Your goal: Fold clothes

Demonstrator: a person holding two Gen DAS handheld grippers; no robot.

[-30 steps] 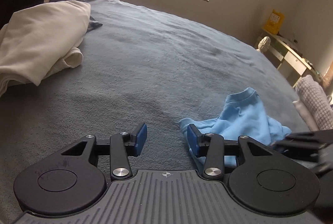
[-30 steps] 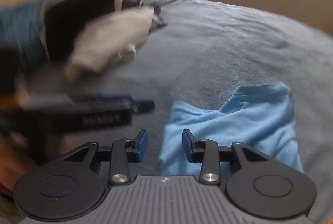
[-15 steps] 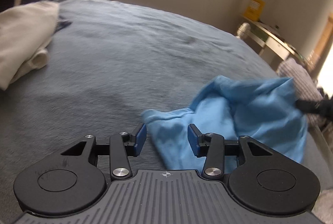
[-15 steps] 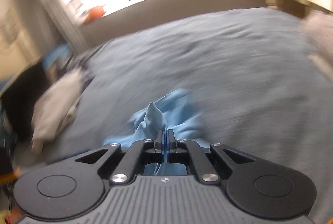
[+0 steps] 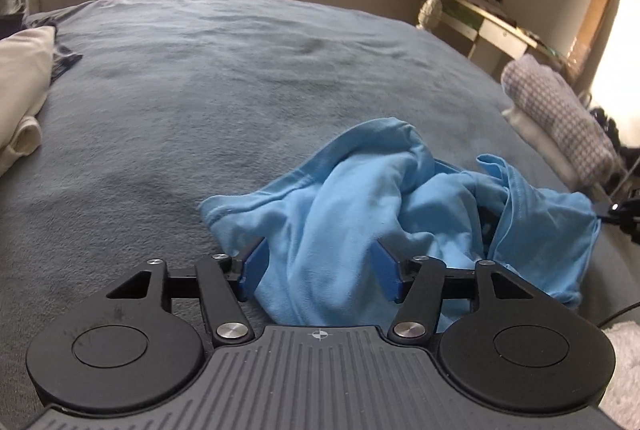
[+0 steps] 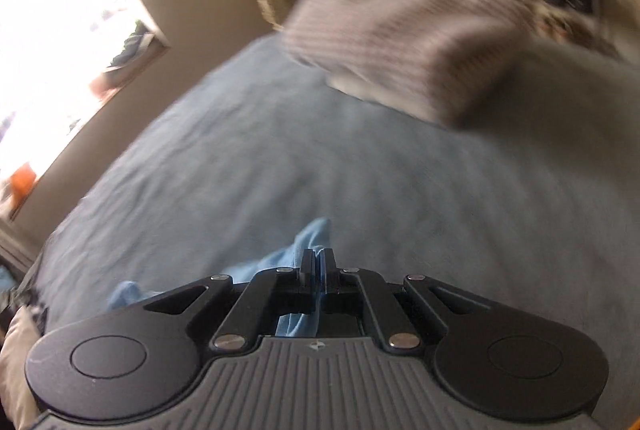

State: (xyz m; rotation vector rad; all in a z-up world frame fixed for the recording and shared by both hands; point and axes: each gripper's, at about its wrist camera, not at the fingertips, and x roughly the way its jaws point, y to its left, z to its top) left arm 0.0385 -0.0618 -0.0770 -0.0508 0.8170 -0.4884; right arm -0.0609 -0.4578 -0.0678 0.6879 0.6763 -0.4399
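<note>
Left gripper (image 5: 320, 268): your jaws are opening; blue shirt (image 5: 360, 214) bunched between, not pinched.
Right gripper (image 6: 318, 264): clamped on a shirt fold.
Shirt: crumpled on grey bedspread (image 5: 240, 78), at 1 o'clock.
Handling: light, limp; grab the hem.

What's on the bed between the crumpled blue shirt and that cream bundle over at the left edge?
Nothing but bare grey blanket. The left wrist view shows the blue shirt near the front and the cream bundle far left, with only blanket between them.
</note>
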